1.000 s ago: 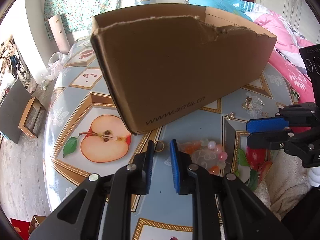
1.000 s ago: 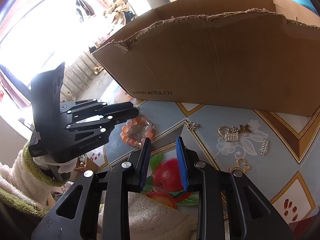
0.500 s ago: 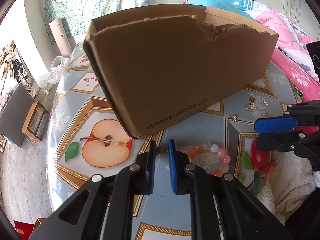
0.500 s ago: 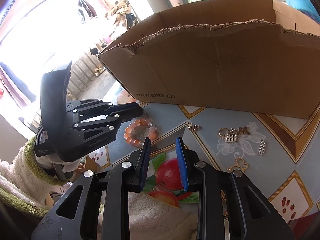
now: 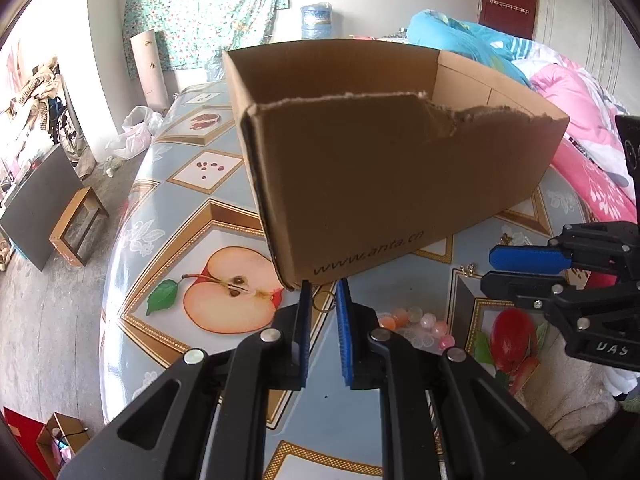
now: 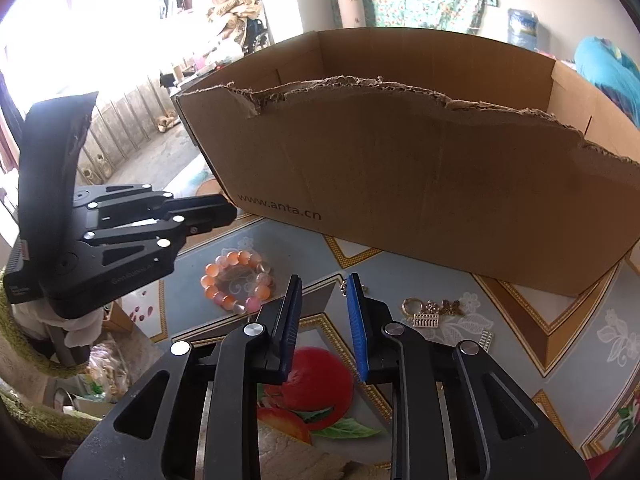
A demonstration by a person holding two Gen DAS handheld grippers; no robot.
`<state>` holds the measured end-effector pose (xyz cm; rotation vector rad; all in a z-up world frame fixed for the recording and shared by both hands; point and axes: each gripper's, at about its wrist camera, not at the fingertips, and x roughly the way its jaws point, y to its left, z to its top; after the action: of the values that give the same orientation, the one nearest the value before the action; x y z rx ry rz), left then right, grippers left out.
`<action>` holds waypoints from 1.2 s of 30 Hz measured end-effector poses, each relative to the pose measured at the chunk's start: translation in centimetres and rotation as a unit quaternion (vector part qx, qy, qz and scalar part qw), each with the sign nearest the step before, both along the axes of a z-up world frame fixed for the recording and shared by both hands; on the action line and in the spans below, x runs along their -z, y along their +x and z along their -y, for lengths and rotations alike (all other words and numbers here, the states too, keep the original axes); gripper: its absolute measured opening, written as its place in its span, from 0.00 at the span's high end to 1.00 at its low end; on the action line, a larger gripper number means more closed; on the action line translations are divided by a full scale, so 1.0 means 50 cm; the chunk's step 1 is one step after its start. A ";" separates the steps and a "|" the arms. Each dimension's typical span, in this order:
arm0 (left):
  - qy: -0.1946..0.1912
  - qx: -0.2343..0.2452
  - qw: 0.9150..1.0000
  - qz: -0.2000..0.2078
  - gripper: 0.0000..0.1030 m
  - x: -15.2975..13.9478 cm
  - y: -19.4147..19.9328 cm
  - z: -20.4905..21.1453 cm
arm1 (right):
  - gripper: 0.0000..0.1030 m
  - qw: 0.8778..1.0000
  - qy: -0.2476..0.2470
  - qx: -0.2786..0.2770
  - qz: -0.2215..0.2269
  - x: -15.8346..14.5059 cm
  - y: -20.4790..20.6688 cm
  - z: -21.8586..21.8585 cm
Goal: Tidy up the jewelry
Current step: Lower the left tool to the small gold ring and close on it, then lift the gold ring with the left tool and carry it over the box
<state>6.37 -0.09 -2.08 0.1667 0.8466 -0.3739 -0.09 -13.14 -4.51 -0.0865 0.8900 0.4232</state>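
Observation:
A brown cardboard box with a torn front wall stands on the patterned table; it also shows in the right wrist view. My left gripper is open, raised above the table near the box's front corner, with a small gold ring on the table seen between its tips. A pink-and-orange bead bracelet lies on the table; it also shows in the left wrist view. My right gripper is open and empty. Gold charms lie right of it.
The table has a fruit-print cloth and drops off at the left. A silver bar charm and a tiny clasp lie near the box. A fluffy cloth and pink bedding are on the right.
Both grippers have risen, so the box interior now shows. The left gripper's jaws narrowed slightly, then widened. The ring and bracelet stay on the table.

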 end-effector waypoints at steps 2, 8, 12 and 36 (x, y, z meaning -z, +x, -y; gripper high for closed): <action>-0.007 -0.004 1.000 0.004 0.89 -0.006 -0.003 -0.002 | 0.81 1.000 -0.022 0.003 0.006 0.004 0.006 -0.006; -0.031 -0.005 0.999 0.006 0.89 -0.017 -0.007 -0.007 | 0.86 0.998 -0.061 0.007 -0.007 0.025 0.033 -0.021; -0.039 -0.004 0.999 0.005 0.89 -0.017 -0.011 -0.014 | 0.89 0.997 -0.083 0.001 -0.007 0.030 0.049 -0.041; -0.092 0.019 0.991 0.090 0.89 -0.198 -0.095 -0.014 | 0.99 0.991 0.133 -0.014 0.008 -0.163 0.052 0.089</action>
<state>1.59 0.61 7.81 0.0439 0.6276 -0.4645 2.53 -17.61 3.62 0.1416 0.8100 0.5628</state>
